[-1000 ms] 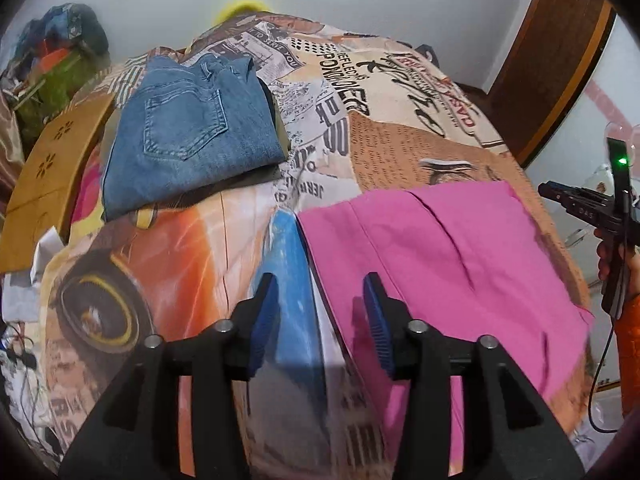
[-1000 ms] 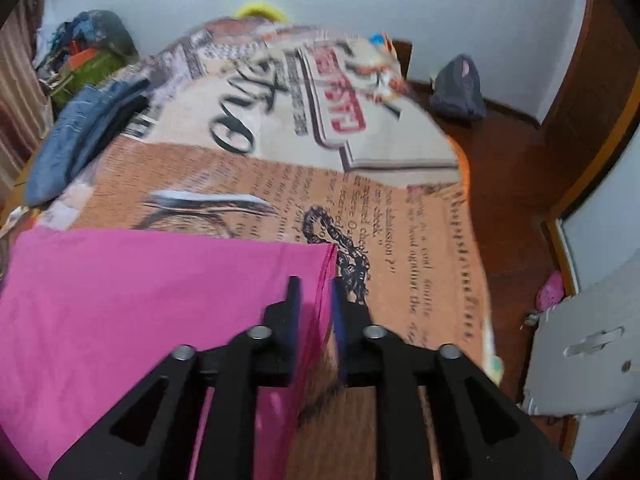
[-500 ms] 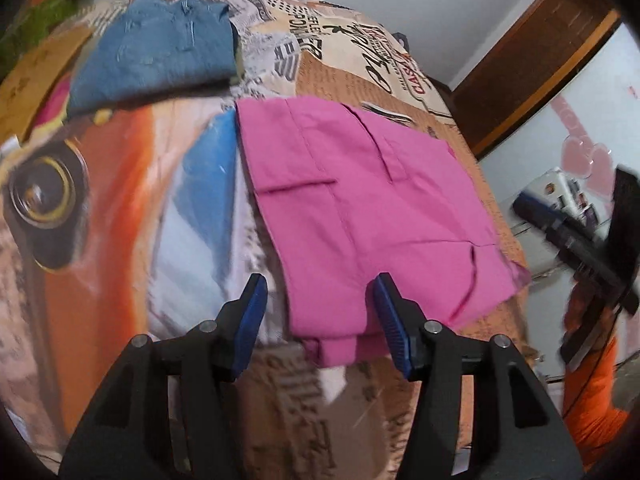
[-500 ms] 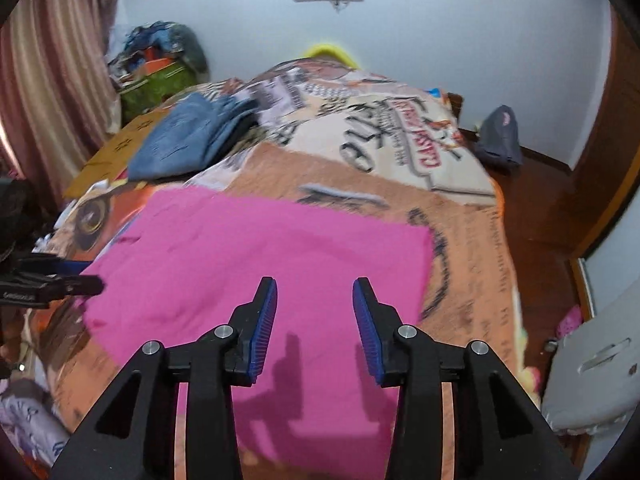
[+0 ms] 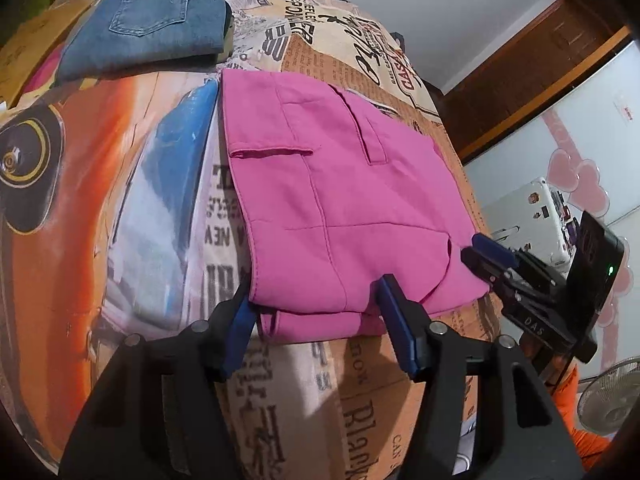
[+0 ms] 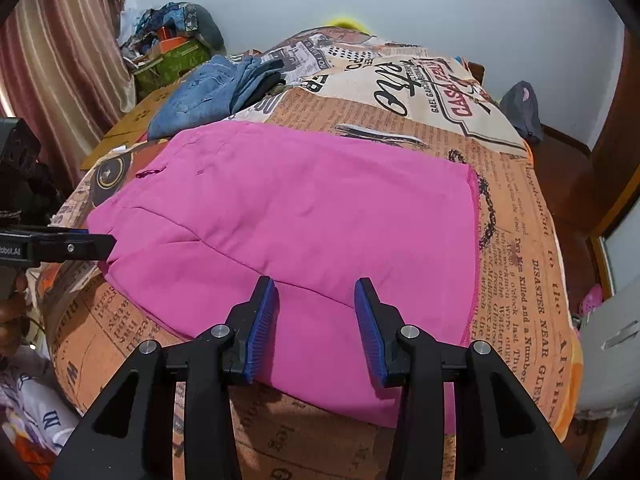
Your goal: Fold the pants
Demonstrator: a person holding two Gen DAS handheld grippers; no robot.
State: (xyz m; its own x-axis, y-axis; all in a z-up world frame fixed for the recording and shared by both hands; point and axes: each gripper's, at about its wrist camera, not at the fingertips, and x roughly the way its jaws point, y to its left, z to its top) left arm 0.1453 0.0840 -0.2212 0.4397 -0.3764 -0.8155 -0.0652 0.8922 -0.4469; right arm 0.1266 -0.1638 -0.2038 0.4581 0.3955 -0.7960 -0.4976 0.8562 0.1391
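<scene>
The pink pants [image 5: 340, 204] lay folded flat on the bed [image 5: 120, 200], spread over its printed newspaper-pattern cover. Taking the pants as the landmark: a folded pair of blue jeans [image 5: 148, 20] sat just beyond their far edge, toward the wall, close to the pink cloth, though I could not tell whether the two touched. In the right wrist view the same pants [image 6: 300, 220] filled the middle of the bed, with the jeans [image 6: 208, 88] past their far left corner and a heap of clothes and bags [image 6: 172, 40] farther off in the room's corner.

The left claw [image 5: 316, 326] stood released, its blue-padded fingers [image 5: 396, 328] spread wide at the near edge of the pants; one pad overlapped the pink hem in the picture and the other sat by the near left corner. It gripped nothing. The right claw [image 6: 316, 324] was likewise released, fingers apart, hovering over the near part of the pants with pink cloth showing between the pads.

Seen from the left wrist camera, the right claw [image 5: 480, 256] pointed at the near right corner of the pants. Seen from the right wrist camera, the left claw [image 6: 100, 245] reached in at the pants' left edge.

A fan [image 5: 612, 400] stood off the bed, well to the right of the pants.
</scene>
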